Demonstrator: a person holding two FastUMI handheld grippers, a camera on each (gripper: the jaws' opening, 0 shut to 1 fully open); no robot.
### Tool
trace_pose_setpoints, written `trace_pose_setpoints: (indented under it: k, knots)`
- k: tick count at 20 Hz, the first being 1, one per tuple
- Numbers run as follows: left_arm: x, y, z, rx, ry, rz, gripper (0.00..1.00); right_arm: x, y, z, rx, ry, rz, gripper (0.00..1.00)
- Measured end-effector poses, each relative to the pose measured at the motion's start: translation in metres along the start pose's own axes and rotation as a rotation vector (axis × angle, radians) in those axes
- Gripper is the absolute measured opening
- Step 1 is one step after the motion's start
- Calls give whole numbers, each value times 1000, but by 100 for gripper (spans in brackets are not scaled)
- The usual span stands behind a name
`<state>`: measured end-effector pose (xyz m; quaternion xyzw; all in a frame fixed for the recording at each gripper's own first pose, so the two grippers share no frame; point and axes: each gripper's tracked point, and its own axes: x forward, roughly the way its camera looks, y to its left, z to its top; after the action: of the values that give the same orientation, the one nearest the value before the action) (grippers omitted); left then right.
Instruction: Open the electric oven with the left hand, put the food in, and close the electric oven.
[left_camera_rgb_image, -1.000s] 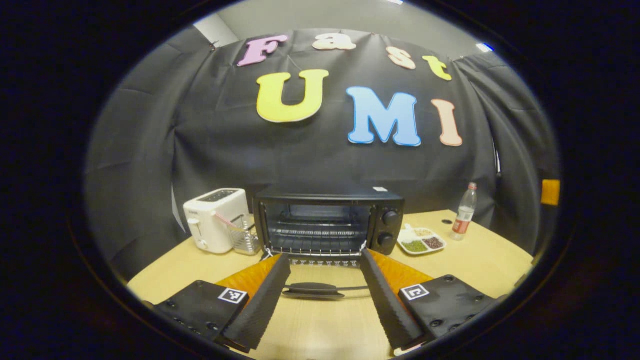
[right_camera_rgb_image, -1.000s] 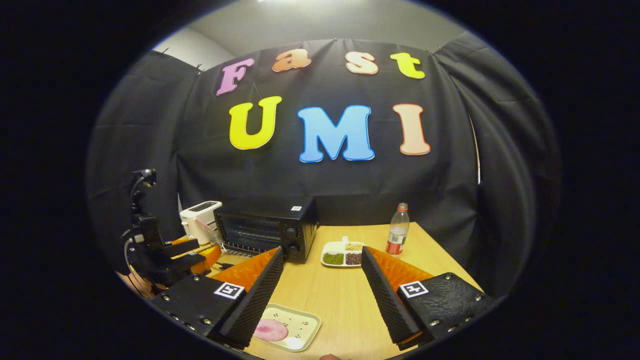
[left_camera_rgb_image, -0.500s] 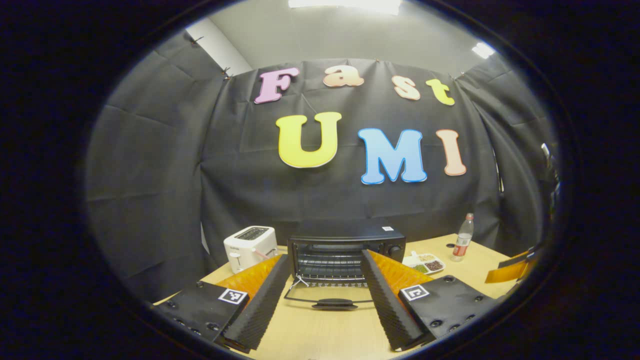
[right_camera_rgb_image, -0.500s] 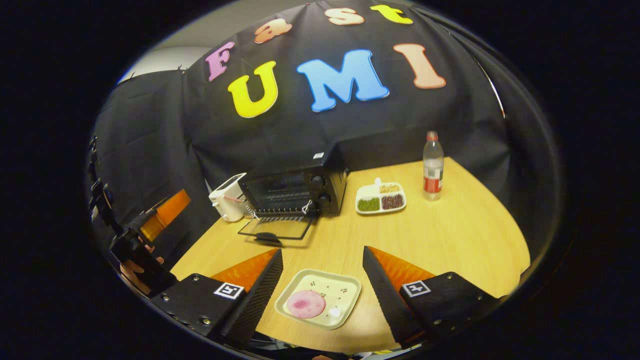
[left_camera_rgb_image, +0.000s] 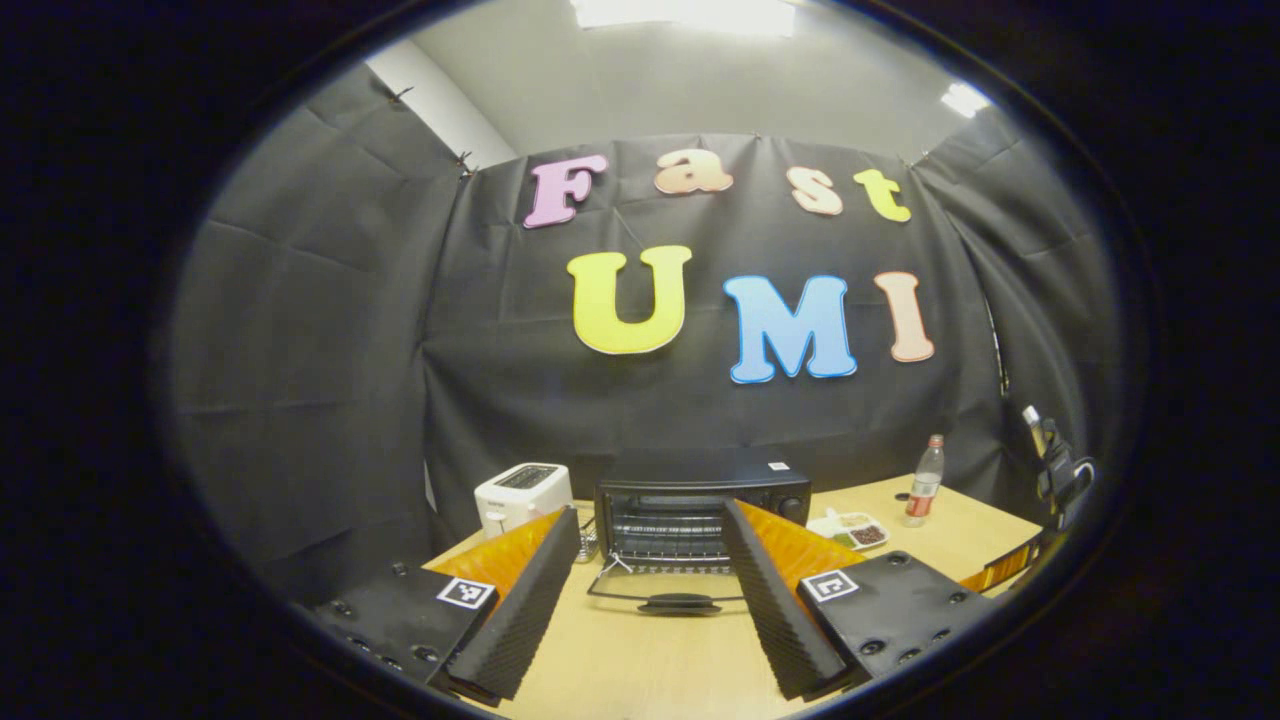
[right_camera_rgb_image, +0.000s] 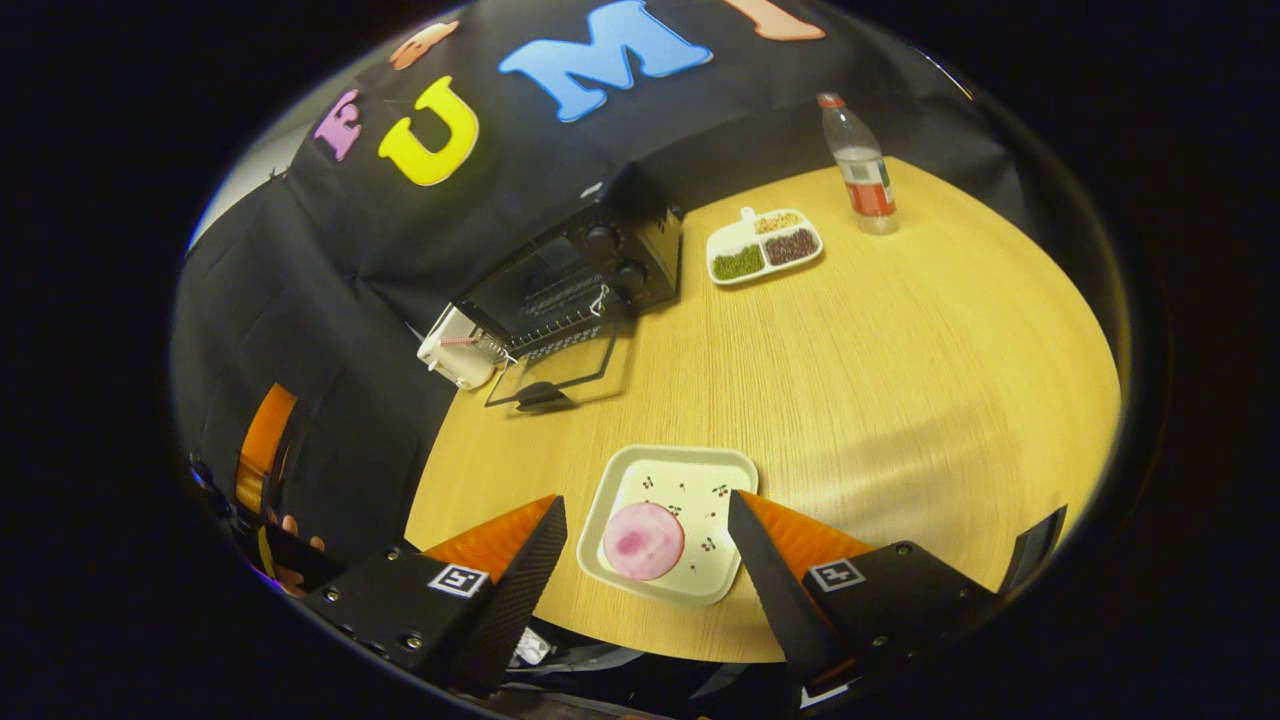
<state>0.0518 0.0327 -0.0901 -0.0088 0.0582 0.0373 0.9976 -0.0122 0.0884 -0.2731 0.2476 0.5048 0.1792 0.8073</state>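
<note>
The black electric oven (left_camera_rgb_image: 700, 505) (right_camera_rgb_image: 590, 265) stands at the back of the table, its glass door (left_camera_rgb_image: 672, 598) (right_camera_rgb_image: 555, 372) folded down flat. My left gripper (left_camera_rgb_image: 650, 620) is open, held back from the door, nothing between its fingers. A pink round slice of food (right_camera_rgb_image: 643, 541) lies on a cream square plate (right_camera_rgb_image: 690, 480) near the table's front edge. My right gripper (right_camera_rgb_image: 645, 590) is open above that plate, one finger on each side of it, apart from the food. The left gripper (right_camera_rgb_image: 262, 455) and the hand holding it show at the far left of the right gripper view.
A white toaster (left_camera_rgb_image: 520, 495) (right_camera_rgb_image: 450, 350) stands left of the oven. Right of it sit a white divided dish of beans (left_camera_rgb_image: 855, 530) (right_camera_rgb_image: 765, 248) and a plastic bottle (left_camera_rgb_image: 923, 482) (right_camera_rgb_image: 860, 165). The wooden table (right_camera_rgb_image: 900, 370) has open surface on the right.
My left gripper has drawn back from the open oven door. My right gripper has tilted down and moved over the plate with the pink food.
</note>
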Motion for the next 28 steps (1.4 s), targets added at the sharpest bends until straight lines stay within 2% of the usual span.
trace_pose_setpoints:
  k: [5, 9, 10, 11, 12, 13, 14, 16, 18, 19, 20, 22, 23, 24, 26, 27, 28]
  knots:
    - [-5, 3, 10, -20, -21, 14, 100, 20, -21, -13, 117, 99, -12, 100]
    - [-7, 11, 10, -21, -21, 35, 100, 32, -37, -22, 199, 180, -20, 95]
    - [-8, 15, 10, -23, -20, 42, 100, 35, -39, -24, 220, 197, -20, 87]
    - [-7, 17, 9, -24, -18, 48, 100, 36, -42, -28, 232, 219, -23, 95]
    - [-9, 20, 9, -23, -16, 58, 100, 37, -44, -31, 235, 243, -24, 95]
    - [-9, 23, 9, -23, -18, 67, 100, 40, -46, -37, 232, 263, -35, 92]
    - [-8, 26, 10, -25, -19, 73, 100, 39, -48, -39, 227, 281, -43, 80]
    - [-8, 31, 10, -30, -19, 83, 100, 41, -47, -41, 235, 304, -38, 74]
    - [-8, 35, 7, -34, -12, 89, 100, 48, -50, -43, 230, 310, -53, 73]
    - [-6, 38, 4, -35, -4, 94, 100, 47, -66, -46, 217, 311, -111, 63]
    - [-6, 40, 1, -37, 3, 99, 100, 46, -67, -46, 233, 307, -100, 19]
    - [-7, 42, -3, -44, 11, 103, 98, 44, -66, -46, 245, 313, -91, 15]
    - [-7, 41, -5, -44, 15, 101, 98, 57, -73, -50, 241, 296, -106, 15]
    - [-8, 42, -5, -40, 16, 99, 97, 43, -74, -44, 239, 296, -112, 3]
    - [-7, 43, -5, -27, 15, 97, 95, 47, -72, -48, 224, 290, -101, 3]
    - [-7, 41, -4, -26, 15, 96, 100, 50, -71, -48, 219, 288, -102, 1]
    - [-8, 41, -3, -24, 14, 96, 100, 49, -69, -48, 215, 285, -99, 1]
